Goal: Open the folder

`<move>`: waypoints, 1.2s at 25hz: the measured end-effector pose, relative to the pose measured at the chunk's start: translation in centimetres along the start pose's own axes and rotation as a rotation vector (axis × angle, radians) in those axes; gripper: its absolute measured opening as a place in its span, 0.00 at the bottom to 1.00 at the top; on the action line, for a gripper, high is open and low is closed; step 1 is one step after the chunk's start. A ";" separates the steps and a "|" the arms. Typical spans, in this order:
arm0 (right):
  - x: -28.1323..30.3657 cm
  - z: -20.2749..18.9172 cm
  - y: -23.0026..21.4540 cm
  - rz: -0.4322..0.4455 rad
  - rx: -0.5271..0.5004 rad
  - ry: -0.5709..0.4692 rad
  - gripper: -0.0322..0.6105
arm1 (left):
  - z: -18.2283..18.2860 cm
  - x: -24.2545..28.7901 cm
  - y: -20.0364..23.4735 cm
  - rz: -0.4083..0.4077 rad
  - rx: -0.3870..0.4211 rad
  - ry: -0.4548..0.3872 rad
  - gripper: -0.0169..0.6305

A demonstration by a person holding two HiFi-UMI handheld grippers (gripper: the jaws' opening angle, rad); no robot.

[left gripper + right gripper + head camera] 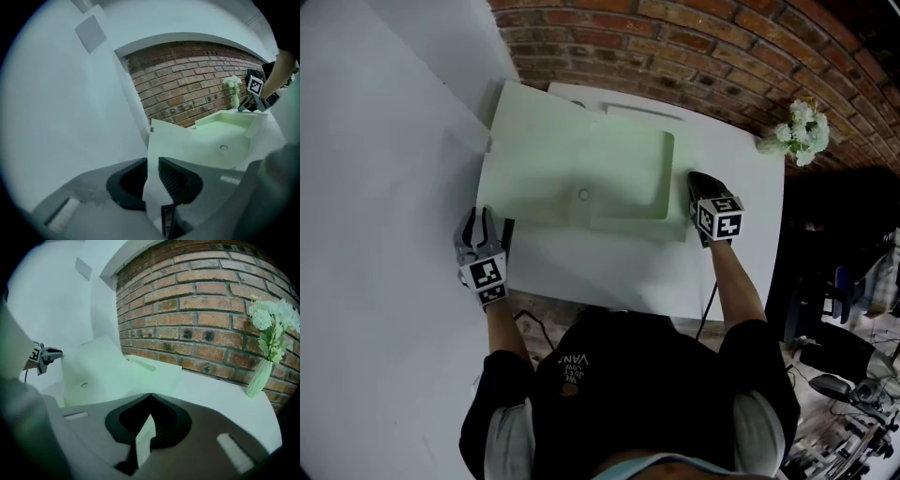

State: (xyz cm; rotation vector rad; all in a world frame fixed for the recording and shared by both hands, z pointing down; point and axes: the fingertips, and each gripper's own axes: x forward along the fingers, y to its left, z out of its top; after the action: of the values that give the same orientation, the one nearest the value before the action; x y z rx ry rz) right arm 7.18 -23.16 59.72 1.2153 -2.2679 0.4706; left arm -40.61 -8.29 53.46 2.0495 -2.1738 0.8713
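- On the smooth white bench [609, 272], under a rough red-brown brick wall [694, 47], the pale green plastic folder [619, 187] lies between the two tools. It is a wide, thin rectangle.
- The left tool [485, 225] sits at the folder's near-left corner and pinches the folder's cover sheet [171, 140]. The sheet stands between its dark ribbed pads and rises out of them, with a free corner up in the air.
- Taking the cover at an outer corner looks deliberate. That is where the sheet separates most easily from the layer beneath.
- The right tool [697, 186] is at the opposite, right-hand edge. Its jaws are pressed together on a thin pale sheet edge there.
- This grip probably anchors the folder. Slick plastic on a slick bench would likely slide if only one side were pulled.
- I judge the opening to be under way but not finished. Most of the folder is flat, and only the left part of the cover is raised.
- The plastic looks matte, slightly translucent and flexible, and it bows softly without creasing.
- A small round snap stud [583, 195] sits near the folder's middle. Beside it is a shallow flap with a rounded corner [652, 173].
- A bunch of white flowers [803, 129] stands at the far right corner of the bench, well apart from the work.
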 end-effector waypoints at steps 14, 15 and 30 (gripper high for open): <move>-0.2 0.0 -0.1 -0.016 0.000 -0.014 0.05 | -4.5 2.6 0.3 0.004 -0.024 0.095 0.14; -0.2 0.0 -0.1 -0.018 -0.001 -0.017 0.05 | -4.8 2.8 0.2 0.004 -0.026 0.099 0.14; -0.2 0.1 -0.1 -0.023 0.008 -0.031 0.05 | -8.1 4.0 -1.2 -0.016 -0.016 0.193 0.12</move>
State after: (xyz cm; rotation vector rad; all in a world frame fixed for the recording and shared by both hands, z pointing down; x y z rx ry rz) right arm 7.38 -23.14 59.54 1.2589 -2.2780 0.4553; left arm -42.82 -8.60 62.30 1.8854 -2.0549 1.0002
